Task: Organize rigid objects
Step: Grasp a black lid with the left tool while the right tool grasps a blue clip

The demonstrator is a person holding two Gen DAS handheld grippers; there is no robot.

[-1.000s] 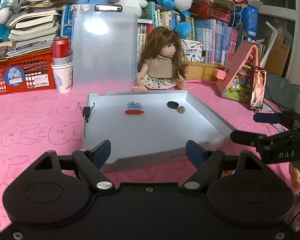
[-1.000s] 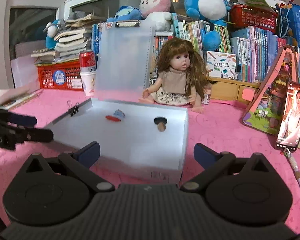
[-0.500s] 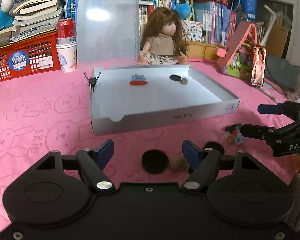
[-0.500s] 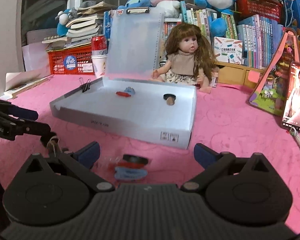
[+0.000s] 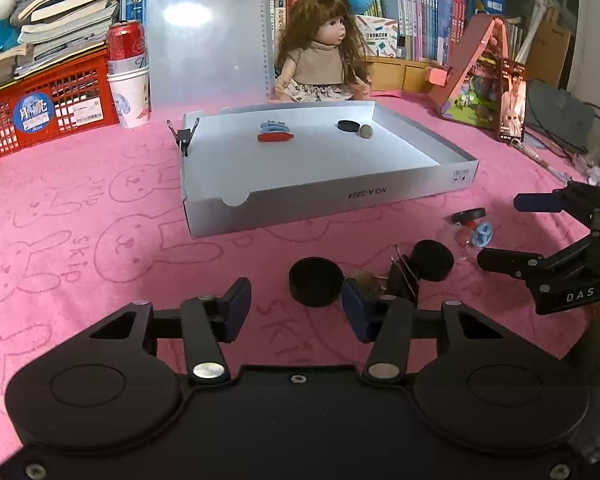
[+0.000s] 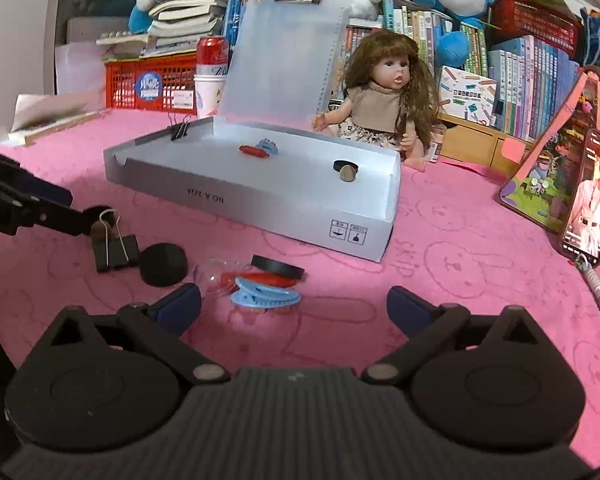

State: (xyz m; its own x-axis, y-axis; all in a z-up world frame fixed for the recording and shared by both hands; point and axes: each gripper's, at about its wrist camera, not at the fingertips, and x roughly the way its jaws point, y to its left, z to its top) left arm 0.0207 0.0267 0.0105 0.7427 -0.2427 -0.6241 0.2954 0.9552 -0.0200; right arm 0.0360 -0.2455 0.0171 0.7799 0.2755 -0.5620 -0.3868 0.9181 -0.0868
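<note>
A grey box point(image 5: 420, 190) point(image 6: 240, 200) lies open on the pink cloth, holding a red and a blue clip point(image 5: 275, 133) point(image 6: 260, 148), a black cap point(image 5: 348, 125) and a brown stopper point(image 5: 366, 131). In front of it lie two black caps point(image 5: 316, 282) point(image 5: 433, 260), a binder clip point(image 5: 403, 278) point(image 6: 114, 250), a blue hair clip point(image 6: 265, 299), a red clip point(image 6: 260, 278) and a black ring point(image 6: 278, 267). My left gripper point(image 5: 296, 314) is open just before the near black cap. My right gripper point(image 6: 294, 306) is open around the blue hair clip.
A binder clip point(image 5: 184, 134) sits on the box's left wall. Behind the box stand a translucent clipboard point(image 5: 208, 36), a doll point(image 5: 322, 56), a can on paper cups point(image 5: 128, 76) and a red crate point(image 5: 40, 108). A phone point(image 6: 590, 204) leans at the right.
Both grippers have drawn back and lowered from over the box to the cloth in front of it. The loose caps and clips have come into view between the fingers.
</note>
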